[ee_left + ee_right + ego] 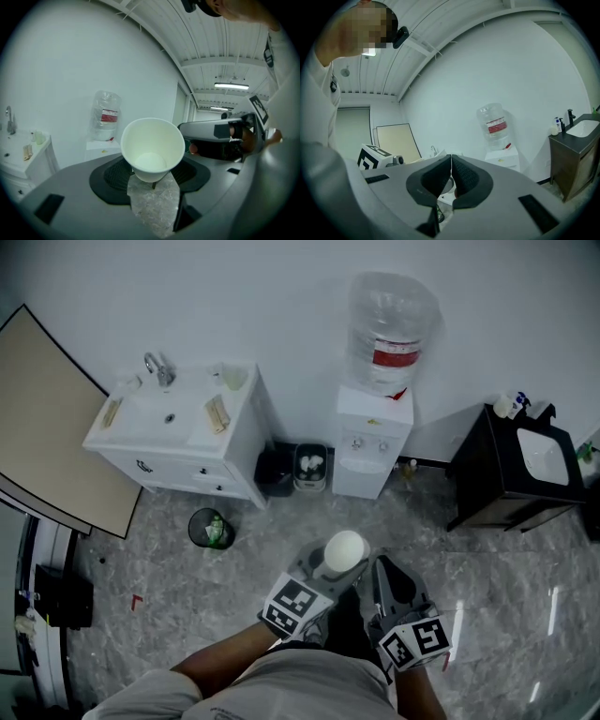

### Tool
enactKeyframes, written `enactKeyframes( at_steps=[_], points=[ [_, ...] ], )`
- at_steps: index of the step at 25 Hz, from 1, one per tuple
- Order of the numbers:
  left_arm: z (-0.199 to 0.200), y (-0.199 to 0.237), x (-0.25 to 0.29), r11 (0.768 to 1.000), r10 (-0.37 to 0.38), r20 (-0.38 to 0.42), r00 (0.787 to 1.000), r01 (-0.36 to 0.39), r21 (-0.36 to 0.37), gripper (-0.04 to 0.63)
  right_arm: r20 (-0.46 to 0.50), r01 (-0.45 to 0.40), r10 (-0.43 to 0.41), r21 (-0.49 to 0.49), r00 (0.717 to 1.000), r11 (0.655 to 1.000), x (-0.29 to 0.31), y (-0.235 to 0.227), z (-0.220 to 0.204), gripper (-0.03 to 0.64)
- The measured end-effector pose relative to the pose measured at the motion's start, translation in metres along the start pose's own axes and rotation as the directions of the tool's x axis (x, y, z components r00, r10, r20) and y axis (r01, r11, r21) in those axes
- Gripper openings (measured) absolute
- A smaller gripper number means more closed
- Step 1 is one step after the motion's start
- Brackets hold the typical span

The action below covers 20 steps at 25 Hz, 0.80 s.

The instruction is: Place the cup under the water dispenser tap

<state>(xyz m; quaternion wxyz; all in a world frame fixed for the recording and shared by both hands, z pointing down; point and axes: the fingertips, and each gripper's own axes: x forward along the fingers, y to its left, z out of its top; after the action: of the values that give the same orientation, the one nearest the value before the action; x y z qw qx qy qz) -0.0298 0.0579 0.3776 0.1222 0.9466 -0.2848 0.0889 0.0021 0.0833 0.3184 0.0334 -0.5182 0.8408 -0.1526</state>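
A white paper cup (344,550) stands upright and empty between the jaws of my left gripper (339,568), which is shut on its lower part. In the left gripper view the cup (152,146) fills the middle, held between the black pads (112,174). The white water dispenser (374,441) with its clear bottle (391,331) stands against the far wall, well ahead of both grippers. Its taps (361,442) are bare, with nothing under them. My right gripper (383,565) is beside the cup on the right, and its jaws (451,176) are shut with nothing between them.
A white vanity with a sink (178,427) stands left of the dispenser, a black vanity (511,470) to its right. Small bins (295,468) sit between the white vanity and the dispenser. A round black bin (208,528) stands on the marble floor. A board (47,418) leans at the left.
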Motion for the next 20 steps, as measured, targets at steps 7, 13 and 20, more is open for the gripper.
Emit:
enactKeyframes(
  at_steps=[7, 13, 20],
  points=[
    [0.009, 0.088, 0.107, 1.000, -0.001, -0.009, 1.000, 0.001, 0.023, 0.256, -0.028, -0.041, 0.042, 0.032, 0.999, 0.999, 0.106, -0.091, 0.018, 0.017],
    [-0.016, 0.173, 0.197, 0.998, 0.029, -0.031, 0.999, -0.028, 0.048, 0.256, -0.082, -0.080, 0.082, 0.026, 0.993, 0.996, 0.186, -0.157, 0.018, 0.017],
    [-0.113, 0.267, 0.286, 0.998, 0.042, -0.108, 0.993, -0.037, 0.048, 0.256, -0.100, -0.040, 0.043, 0.037, 0.994, 0.999, 0.265, -0.217, -0.029, 0.017]
  ],
)
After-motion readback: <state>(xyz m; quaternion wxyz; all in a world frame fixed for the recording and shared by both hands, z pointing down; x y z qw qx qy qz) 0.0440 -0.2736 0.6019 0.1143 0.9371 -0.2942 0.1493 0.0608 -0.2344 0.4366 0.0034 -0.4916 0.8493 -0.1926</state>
